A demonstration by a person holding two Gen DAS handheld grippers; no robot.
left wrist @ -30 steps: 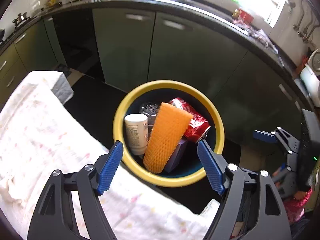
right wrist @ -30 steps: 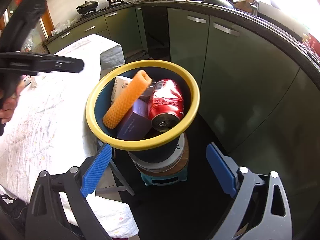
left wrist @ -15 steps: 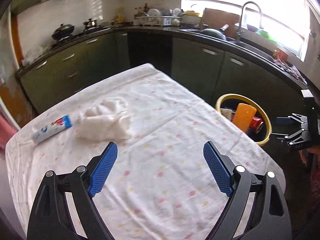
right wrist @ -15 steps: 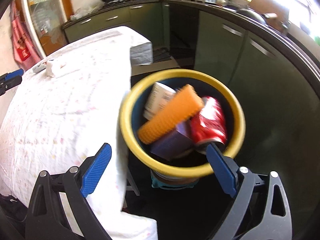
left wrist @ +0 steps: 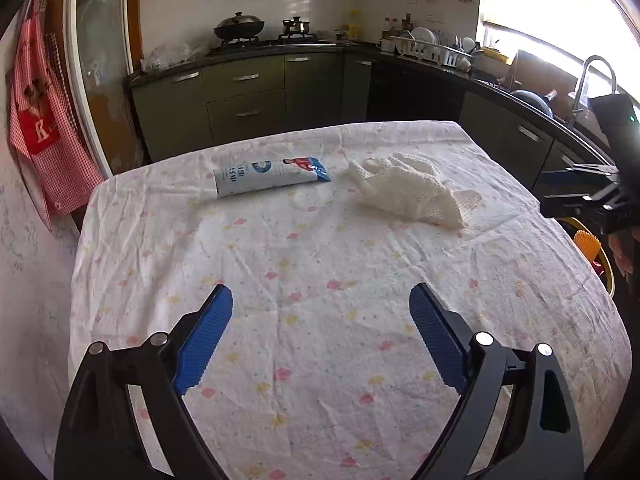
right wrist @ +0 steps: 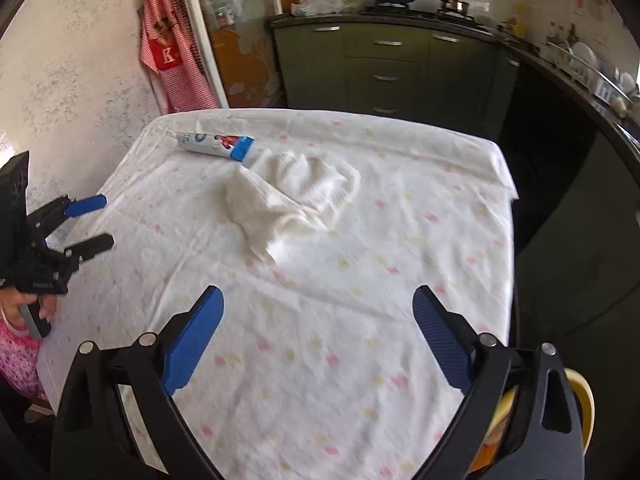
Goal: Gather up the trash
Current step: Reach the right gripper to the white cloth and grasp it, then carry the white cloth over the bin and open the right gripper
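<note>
With both our left gripper (left wrist: 320,340) and right gripper (right wrist: 316,338) spread empty, we risk snagging the tablecloth (left wrist: 320,264) under the limp white netting (left wrist: 408,196) — or nudging the tube (left wrist: 272,174) farther away.

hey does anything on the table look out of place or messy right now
Two things lie loose on the wrinkled tablecloth: a toothpaste tube lying on its side at the far end, and a crumpled white cloth bunched up beside it. Nothing looks spilled or broken.

Yellow bin (right wrist: 585,408) mostly behind right gripper (right wrist: 316,322) frame, cut by pic edge; its contents unclear.
</note>
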